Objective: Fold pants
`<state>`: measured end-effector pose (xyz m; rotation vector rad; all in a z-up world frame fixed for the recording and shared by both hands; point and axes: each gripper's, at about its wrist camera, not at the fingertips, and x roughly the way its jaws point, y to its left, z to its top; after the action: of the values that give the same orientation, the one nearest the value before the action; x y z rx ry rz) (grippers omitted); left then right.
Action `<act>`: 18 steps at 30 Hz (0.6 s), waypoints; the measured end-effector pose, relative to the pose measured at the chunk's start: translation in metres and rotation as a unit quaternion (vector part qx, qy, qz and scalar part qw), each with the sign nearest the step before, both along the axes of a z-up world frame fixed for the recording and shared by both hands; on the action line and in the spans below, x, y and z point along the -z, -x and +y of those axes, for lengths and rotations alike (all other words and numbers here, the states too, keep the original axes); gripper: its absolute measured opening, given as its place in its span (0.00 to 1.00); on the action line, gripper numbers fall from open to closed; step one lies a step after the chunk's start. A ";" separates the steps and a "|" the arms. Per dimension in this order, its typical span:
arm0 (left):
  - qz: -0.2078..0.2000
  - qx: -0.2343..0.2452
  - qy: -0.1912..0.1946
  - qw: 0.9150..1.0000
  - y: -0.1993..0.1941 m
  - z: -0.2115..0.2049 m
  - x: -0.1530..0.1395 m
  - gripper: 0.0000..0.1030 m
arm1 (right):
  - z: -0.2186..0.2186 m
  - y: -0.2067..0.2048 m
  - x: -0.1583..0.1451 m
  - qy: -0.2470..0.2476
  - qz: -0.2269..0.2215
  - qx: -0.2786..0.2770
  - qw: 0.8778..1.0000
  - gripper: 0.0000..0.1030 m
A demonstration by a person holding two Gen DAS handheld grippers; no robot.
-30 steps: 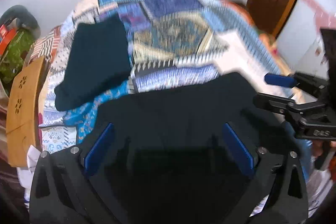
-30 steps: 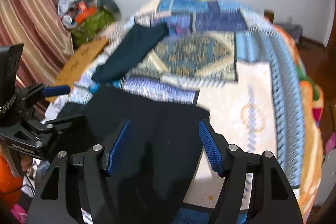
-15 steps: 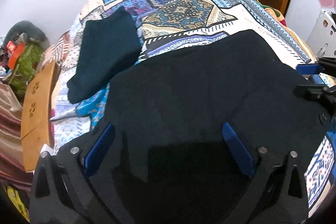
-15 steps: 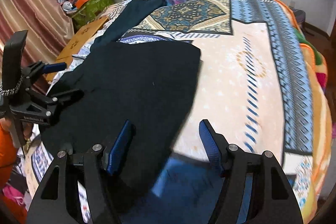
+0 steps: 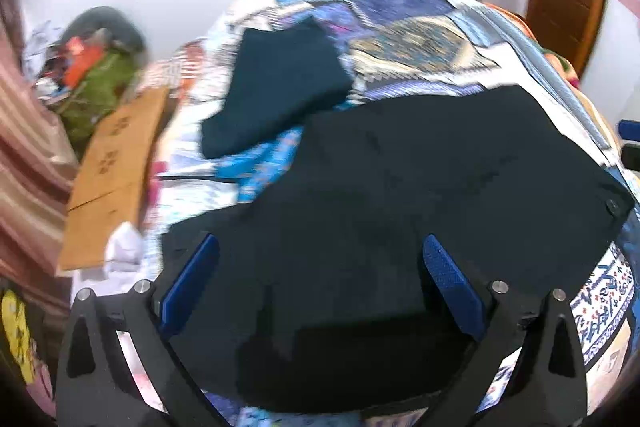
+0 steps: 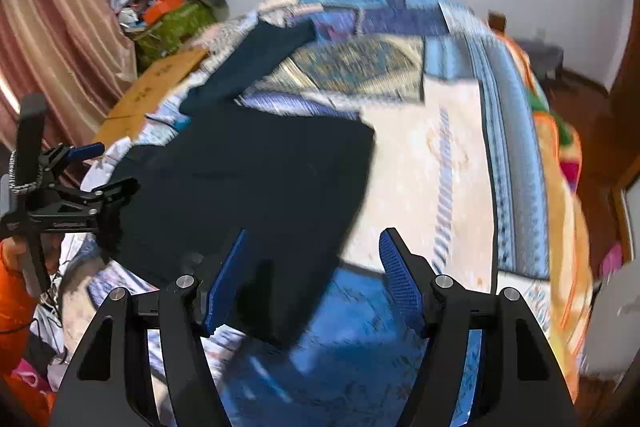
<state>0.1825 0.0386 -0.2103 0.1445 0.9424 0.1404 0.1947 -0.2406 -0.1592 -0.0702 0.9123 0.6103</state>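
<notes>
Blurring pants (image 5: 400,195) (near hem hidden), quilt (image 6: 440,163).

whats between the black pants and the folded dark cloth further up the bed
Only a bare strip of patterned bedspread separates the black pants from the folded dark cloth, in the left wrist view.

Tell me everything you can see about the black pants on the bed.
The pants are black, of soft matte cloth, lying flat on the patterned bedspread. A small dark button shows near their right edge in the left view. Neither open gripper grips them. A separate dark folded garment lies beyond them, apparently apart.
</notes>
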 end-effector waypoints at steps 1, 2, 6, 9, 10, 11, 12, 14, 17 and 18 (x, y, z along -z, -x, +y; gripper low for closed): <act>-0.006 -0.007 0.003 1.000 0.004 0.007 -0.004 1.00 | 0.003 0.001 -0.005 -0.003 -0.009 -0.003 1.000 0.62; -0.011 -0.015 0.006 1.000 0.007 0.014 -0.008 1.00 | 0.008 0.002 -0.011 -0.006 -0.020 -0.006 1.000 0.62; -0.050 -0.053 0.013 0.997 0.029 0.051 -0.027 1.00 | 0.028 0.004 -0.023 -0.027 -0.038 -0.018 0.999 0.62; -0.068 -0.077 0.021 0.994 0.045 0.076 -0.033 1.00 | 0.048 0.005 -0.023 -0.037 -0.039 -0.029 0.998 0.62; -0.070 -0.087 0.026 0.993 0.050 0.085 -0.032 1.00 | 0.056 0.005 -0.021 -0.035 -0.039 -0.034 0.998 0.62; -0.069 -0.095 0.031 0.993 0.054 0.092 -0.031 1.00 | 0.062 0.006 -0.019 -0.033 -0.038 -0.038 0.998 0.62; -0.064 -0.110 0.042 0.991 0.059 0.105 -0.027 1.00 | 0.071 0.007 -0.014 -0.030 -0.035 -0.045 0.998 0.62; -0.049 -0.128 0.063 0.989 0.066 0.123 -0.017 1.00 | 0.083 0.008 -0.006 -0.023 -0.025 -0.053 0.998 0.62; -0.040 -0.146 0.104 0.983 0.081 0.146 -0.002 1.00 | 0.099 0.010 0.008 -0.012 0.000 -0.068 0.998 0.62; -0.039 -0.151 0.122 0.980 0.086 0.153 0.003 1.00 | 0.104 0.011 0.012 -0.008 0.008 -0.074 0.997 0.62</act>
<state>0.0965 0.1918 -0.2138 -0.2313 0.8922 0.3067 0.1839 -0.1369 -0.1712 -0.1197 0.9225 0.7571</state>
